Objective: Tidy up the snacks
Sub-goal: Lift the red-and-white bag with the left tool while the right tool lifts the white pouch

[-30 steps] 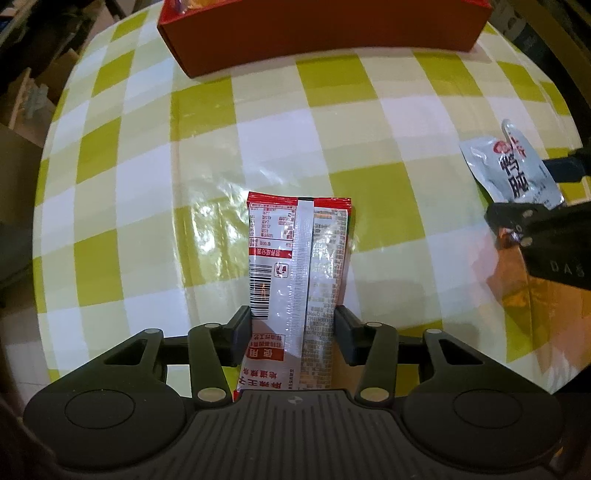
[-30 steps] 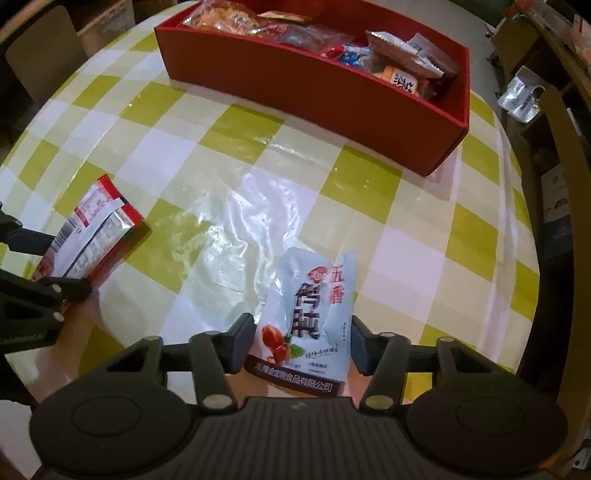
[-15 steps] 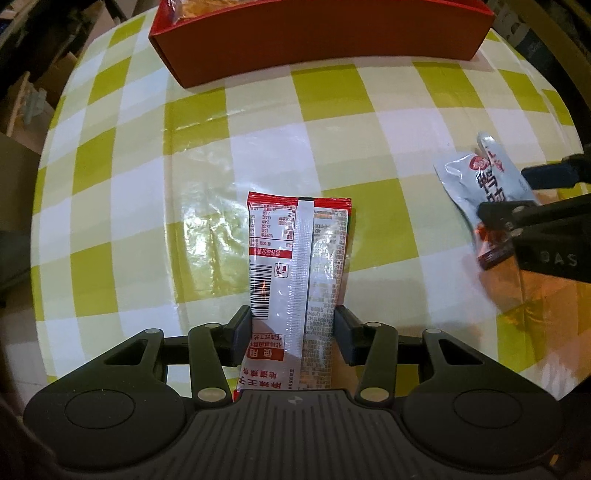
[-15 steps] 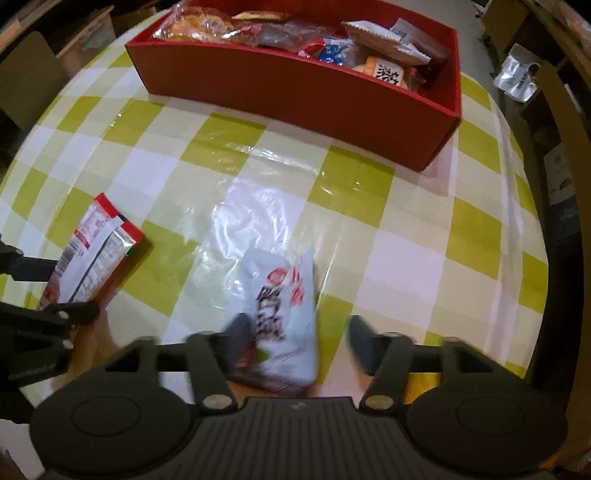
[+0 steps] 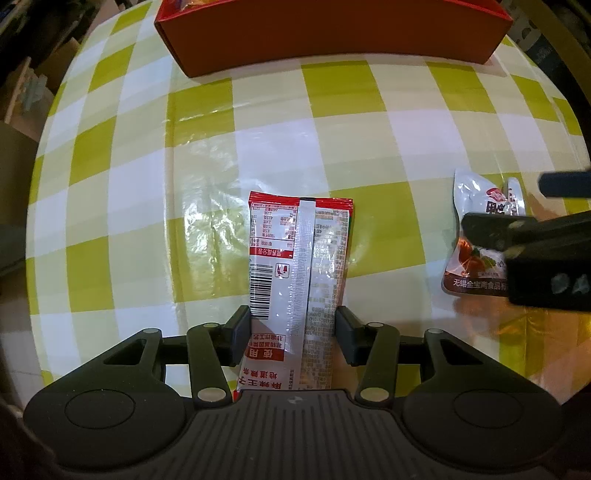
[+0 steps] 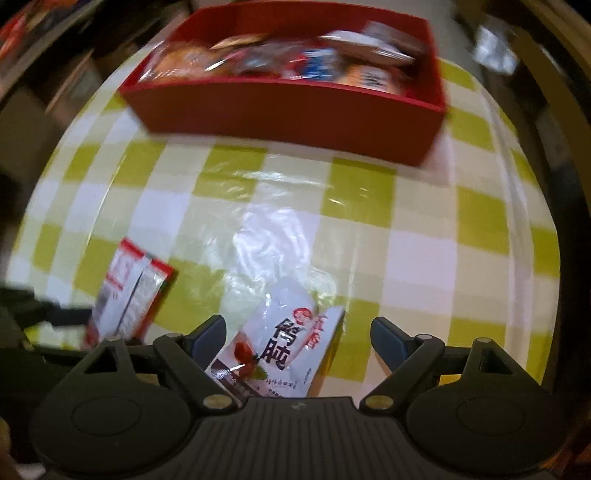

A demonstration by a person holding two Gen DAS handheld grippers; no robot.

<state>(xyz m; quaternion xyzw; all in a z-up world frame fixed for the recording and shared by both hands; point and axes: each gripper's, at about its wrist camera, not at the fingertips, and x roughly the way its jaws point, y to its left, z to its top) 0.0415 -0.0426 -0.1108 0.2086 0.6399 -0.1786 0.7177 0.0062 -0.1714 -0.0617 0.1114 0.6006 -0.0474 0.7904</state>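
Note:
A red and white snack packet [image 5: 295, 258] lies back side up on the checked tablecloth. My left gripper [image 5: 293, 328] points straight down and holds its near end, one pad against each long edge; the jaws are starting to open. In the right wrist view the packet [image 6: 129, 288] is at the left. A white pouch [image 6: 280, 350] with black characters lies tilted on the cloth between the jaws of my right gripper [image 6: 297, 328]. Those jaws are opening wide and touch nothing. The left wrist view shows that gripper [image 5: 502, 205] over the pouch [image 5: 472, 266].
A red box [image 6: 288, 110] with several snack bags in it stands at the far side of the round table [image 6: 424, 258]; the left wrist view shows its front wall [image 5: 332, 33]. Dark clutter and boxes surround the table's edge.
My right gripper has opened and let go of the white pouch, which now lies tilted on the cloth. The right wrist has rolled. The left gripper and its packet have stayed put.

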